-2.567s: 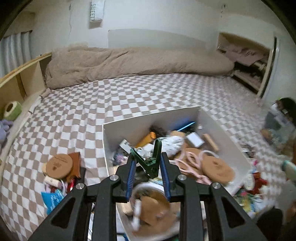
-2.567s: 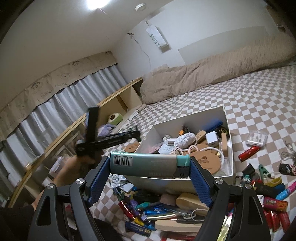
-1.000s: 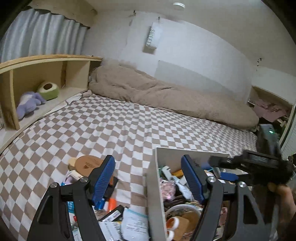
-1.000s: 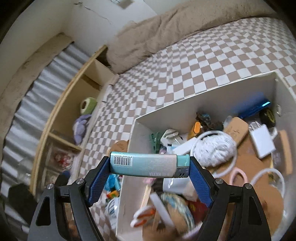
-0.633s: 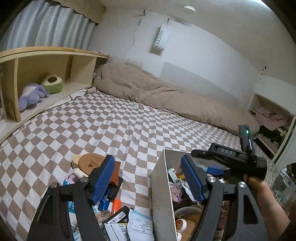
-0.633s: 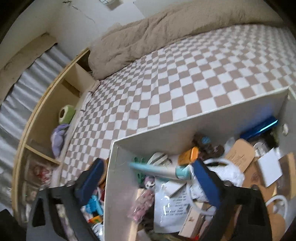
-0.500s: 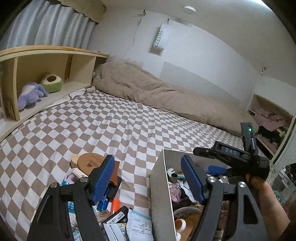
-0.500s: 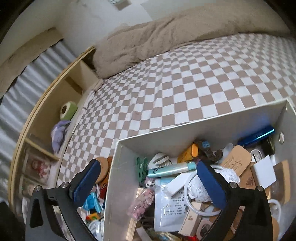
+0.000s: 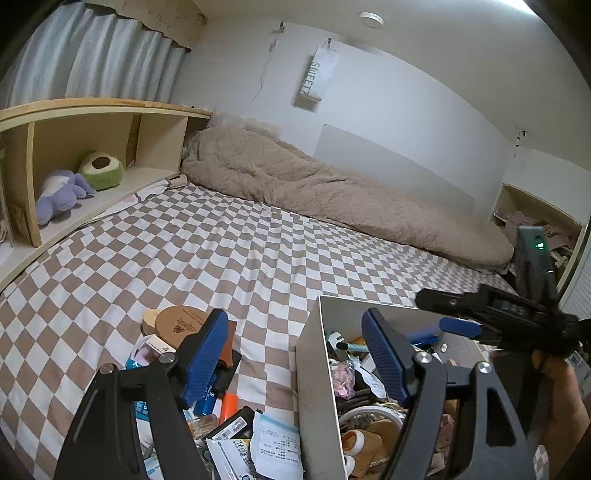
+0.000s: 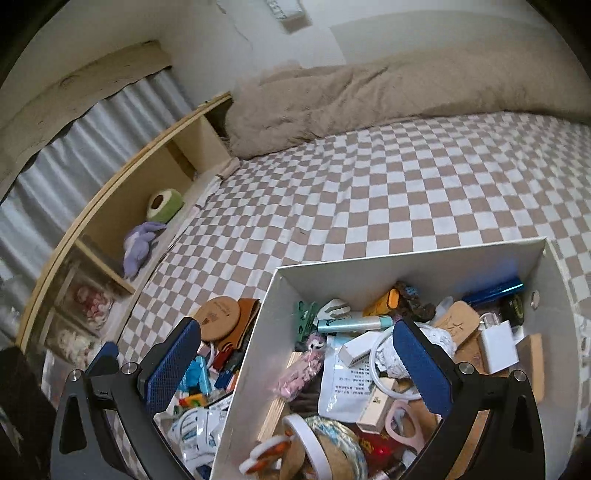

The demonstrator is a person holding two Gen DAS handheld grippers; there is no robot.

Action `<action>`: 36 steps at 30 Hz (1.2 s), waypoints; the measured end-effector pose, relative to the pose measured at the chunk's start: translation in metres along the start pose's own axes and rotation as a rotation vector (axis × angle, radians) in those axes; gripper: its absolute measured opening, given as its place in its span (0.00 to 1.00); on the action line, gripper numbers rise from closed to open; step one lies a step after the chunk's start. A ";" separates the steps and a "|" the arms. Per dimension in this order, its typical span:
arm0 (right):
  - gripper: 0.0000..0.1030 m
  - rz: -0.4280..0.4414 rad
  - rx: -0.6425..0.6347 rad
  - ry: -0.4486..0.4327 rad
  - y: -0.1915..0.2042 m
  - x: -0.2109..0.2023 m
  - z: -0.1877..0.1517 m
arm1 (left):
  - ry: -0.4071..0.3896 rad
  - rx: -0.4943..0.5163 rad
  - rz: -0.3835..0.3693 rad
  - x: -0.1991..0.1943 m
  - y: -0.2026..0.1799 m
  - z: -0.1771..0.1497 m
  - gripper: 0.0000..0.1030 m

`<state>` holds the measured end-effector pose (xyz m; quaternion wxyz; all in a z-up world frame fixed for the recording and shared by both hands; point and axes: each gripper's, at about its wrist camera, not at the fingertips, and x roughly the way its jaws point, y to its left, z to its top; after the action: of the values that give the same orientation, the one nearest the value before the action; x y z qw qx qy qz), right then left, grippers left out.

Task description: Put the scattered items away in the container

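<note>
We're in a bedroom at home — a wide bed (image 9: pixel 229 251) under a brown-and-white checked sheet fills the view, with a beige fleece blanket (image 9: pixel 332 199) bunched along its far edge against the white wall. On the left edge runs a wooden shelf unit (image 9: pixel 92 122) holding a purple plush toy (image 9: pixel 61 194) and a green one (image 9: pixel 101 171), grey curtains (image 9: pixel 99 62) hanging behind it. A fabric "SWEET" hanger (image 9: pixel 317 79) on the wall, a ceiling detector (image 9: pixel 371 19) overhead — and household clutter heaped in a white box (image 10: pixel 413 266) at the near edge
</note>
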<state>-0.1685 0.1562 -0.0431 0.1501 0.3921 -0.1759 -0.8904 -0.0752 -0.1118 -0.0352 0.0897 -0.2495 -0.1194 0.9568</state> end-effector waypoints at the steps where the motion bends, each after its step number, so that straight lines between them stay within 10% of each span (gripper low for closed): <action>1: 1.00 0.002 -0.015 -0.006 0.001 -0.005 -0.001 | -0.001 0.004 0.000 0.000 -0.001 0.000 0.76; 10: 1.00 -0.033 -0.143 -0.064 0.008 -0.057 -0.022 | -0.020 0.035 -0.018 -0.013 -0.015 0.005 1.00; 36: 1.00 -0.242 -0.247 -0.331 0.011 -0.230 -0.091 | -0.007 0.173 -0.067 -0.092 -0.096 0.001 1.00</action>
<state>0.0501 0.2220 0.0520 0.0584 0.2377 -0.0394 -0.9688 0.0145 -0.0411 0.0337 0.1423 -0.2331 -0.0448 0.9609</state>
